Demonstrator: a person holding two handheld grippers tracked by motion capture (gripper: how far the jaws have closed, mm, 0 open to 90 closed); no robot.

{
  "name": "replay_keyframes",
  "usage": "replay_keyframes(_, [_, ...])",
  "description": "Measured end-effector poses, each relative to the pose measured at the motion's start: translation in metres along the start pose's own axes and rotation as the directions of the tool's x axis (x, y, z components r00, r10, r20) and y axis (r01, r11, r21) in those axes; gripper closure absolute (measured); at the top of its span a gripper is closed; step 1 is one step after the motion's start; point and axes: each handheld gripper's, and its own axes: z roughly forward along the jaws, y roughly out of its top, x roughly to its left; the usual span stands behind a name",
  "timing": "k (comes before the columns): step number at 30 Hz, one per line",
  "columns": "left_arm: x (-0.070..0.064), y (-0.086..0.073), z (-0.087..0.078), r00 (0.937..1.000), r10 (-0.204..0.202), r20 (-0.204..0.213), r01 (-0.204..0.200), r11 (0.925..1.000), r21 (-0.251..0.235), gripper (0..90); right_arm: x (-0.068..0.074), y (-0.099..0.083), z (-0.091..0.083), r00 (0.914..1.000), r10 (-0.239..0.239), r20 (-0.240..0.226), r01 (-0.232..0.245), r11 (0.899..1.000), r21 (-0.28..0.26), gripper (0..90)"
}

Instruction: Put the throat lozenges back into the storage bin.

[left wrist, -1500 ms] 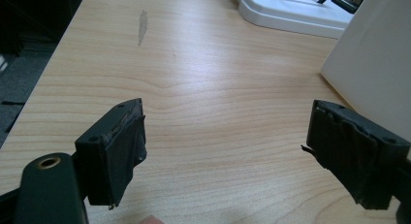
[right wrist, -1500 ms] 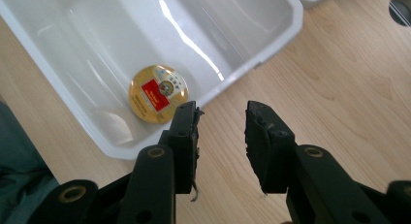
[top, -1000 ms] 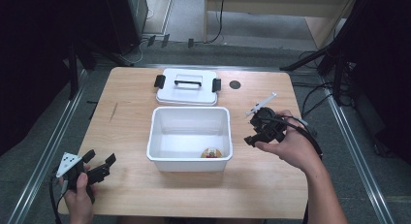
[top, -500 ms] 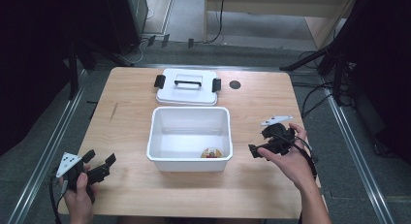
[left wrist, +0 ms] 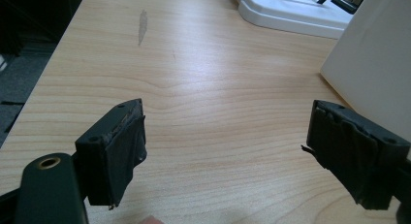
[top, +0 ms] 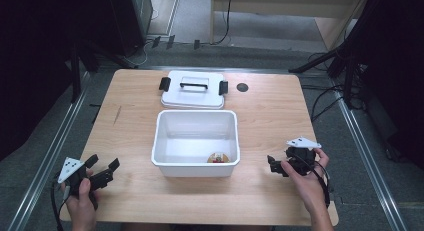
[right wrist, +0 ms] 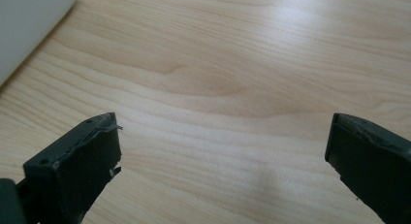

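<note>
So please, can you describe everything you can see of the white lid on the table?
The white lid looks like plastic, rectangular with rounded corners. It has a dark handle on top and a black clip at each short end. It lies flat on the wooden table, just behind the open white box. Neither gripper touches it.

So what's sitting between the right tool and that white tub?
Nothing: the high view shows bare wooden table between the right tool and the white tub.

We seem to be in a lab or test room: a bare wooden table (top: 280,116) stands between metal rails (top: 45,161), with loose cables (top: 325,103) on grey floor (top: 380,156) and dark curtains (top: 30,66).
</note>
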Motion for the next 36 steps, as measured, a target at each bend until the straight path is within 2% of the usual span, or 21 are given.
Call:
replay_keyframes(3, [0.000, 0.000, 0.000, 1.0000, 0.000, 0.000, 0.000, 1.0000, 0.000, 14.6, -0.005, -0.011, -0.002, 0.9997, 0.017, 0.015, -0.017, 1.000, -0.023, 0.0])
replay_keyframes(8, [-0.001, 0.000, 0.000, 1.0000, 0.003, 0.004, -0.003, 1.0000, 0.002, 14.6, -0.015, -0.029, -0.008, 0.9970, 0.073, 0.027, -0.070, 0.995, -0.073, 0.0])
replay_keyframes(12, [-0.001, 0.000, 0.000, 1.0000, 0.002, 0.002, -0.002, 1.0000, 0.002, 14.6, -0.021, -0.041, -0.011, 0.9947, 0.098, 0.033, -0.095, 0.992, -0.084, 0.0])
replay_keyframes(20, [-0.001, 0.000, 0.000, 1.0000, 0.003, -0.002, -0.003, 1.0000, 0.000, 14.6, -0.032, -0.064, -0.021, 0.9900, 0.131, 0.051, -0.125, 0.986, -0.110, 0.0])
replay_keyframes(24, [-0.001, 0.000, 0.000, 1.0000, 0.003, -0.002, -0.003, 1.0000, -0.001, 14.6, -0.036, -0.074, -0.026, 0.9895, 0.134, 0.056, -0.125, 0.983, -0.133, 0.7])
replay_keyframes(32, [-0.001, -0.001, 0.000, 1.0000, 0.004, -0.004, -0.004, 1.0000, -0.003, 14.6, -0.042, -0.089, -0.039, 0.9853, 0.164, 0.048, -0.152, 0.970, -0.192, 0.8])
replay_keyframes(36, [-0.001, -0.001, 0.000, 1.0000, 0.003, -0.005, -0.003, 1.0000, -0.002, 14.6, -0.044, -0.095, -0.042, 0.9816, 0.189, 0.026, -0.178, 0.958, -0.226, 0.8])
